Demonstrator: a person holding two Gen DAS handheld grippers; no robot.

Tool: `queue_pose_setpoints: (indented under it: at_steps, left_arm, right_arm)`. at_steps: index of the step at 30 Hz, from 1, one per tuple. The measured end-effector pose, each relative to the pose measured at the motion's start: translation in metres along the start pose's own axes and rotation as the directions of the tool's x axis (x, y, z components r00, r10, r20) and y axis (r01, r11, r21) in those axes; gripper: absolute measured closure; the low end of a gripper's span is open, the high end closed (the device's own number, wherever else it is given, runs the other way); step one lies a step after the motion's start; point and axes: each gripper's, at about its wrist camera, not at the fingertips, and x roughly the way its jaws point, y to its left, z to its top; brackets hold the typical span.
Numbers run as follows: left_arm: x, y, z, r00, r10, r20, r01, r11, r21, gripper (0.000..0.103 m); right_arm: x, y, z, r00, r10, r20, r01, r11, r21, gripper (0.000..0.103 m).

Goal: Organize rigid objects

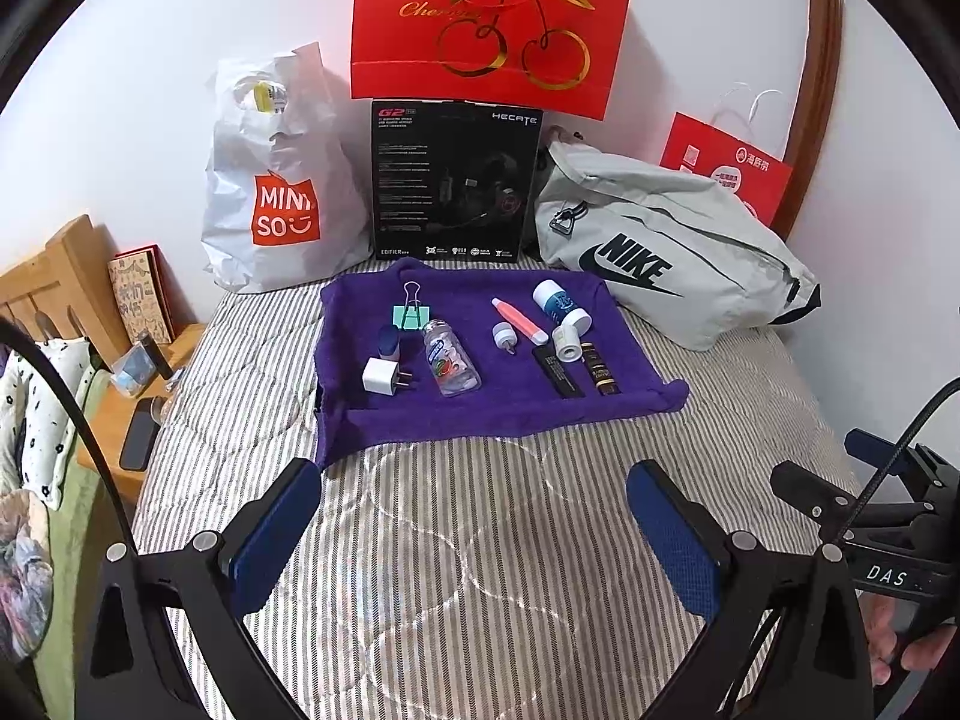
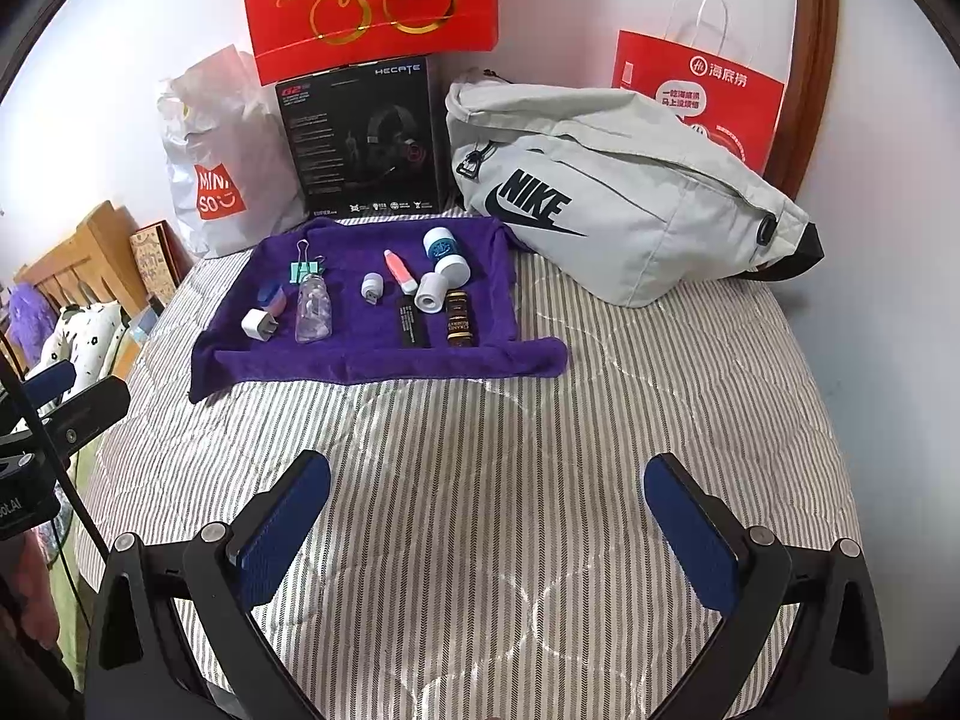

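At the far left a wooden bedside shelf (image 1: pixel 114 420) carries a dark phone (image 1: pixel 139 438), and against the wall stands a white Miniso bag (image 1: pixel 276 180). The left hand-held gripper (image 1: pixel 474 531) hangs over the striped bed cover (image 1: pixel 480 540) with its blue-padded fingers spread wide and nothing between them. Beyond it a purple towel (image 1: pixel 492 414) lies flat on the bed and holds the small rigid things: a white plug adapter (image 1: pixel 381 373) at its left, just beside a small blue-capped item (image 1: pixel 389 343), then a mint binder clip (image 1: pixel 411 313), a clear sanitizer bottle (image 1: pixel 449 360) lying on its side, a little white USB piece (image 1: pixel 504 336), a pink-and-white tube (image 1: pixel 519 319), a flat black bar (image 1: pixel 558 371), a white roll (image 1: pixel 567 343), a blue-and-white bottle (image 1: pixel 561 303) and a dark brown miniature bottle (image 1: pixel 599 369). Behind the towel a black headset box (image 1: pixel 453 180) stands upright under a red cherry gift bag (image 1: pixel 492 24). To the right lies a grey Nike sling bag (image 2: pixel 612 192), with a red paper bag (image 2: pixel 696 96) behind it. The right hand-held gripper (image 2: pixel 487 525) also hovers above the bed cover, near the towel's front edge, fingers wide apart and empty.
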Motion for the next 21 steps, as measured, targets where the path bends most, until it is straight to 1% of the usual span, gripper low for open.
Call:
queue_pose_setpoints:
  at_steps: [21]
  left_arm:
    - [-0.0033, -0.0003, -0.0015, 1.000, 0.007, -0.004, -0.007, 1.000, 0.013, 0.000]
  right_arm:
    - [-0.0033, -0.0006, -0.0026, 1.000, -0.019, 0.006, 0.019, 1.000, -0.004, 0.000]
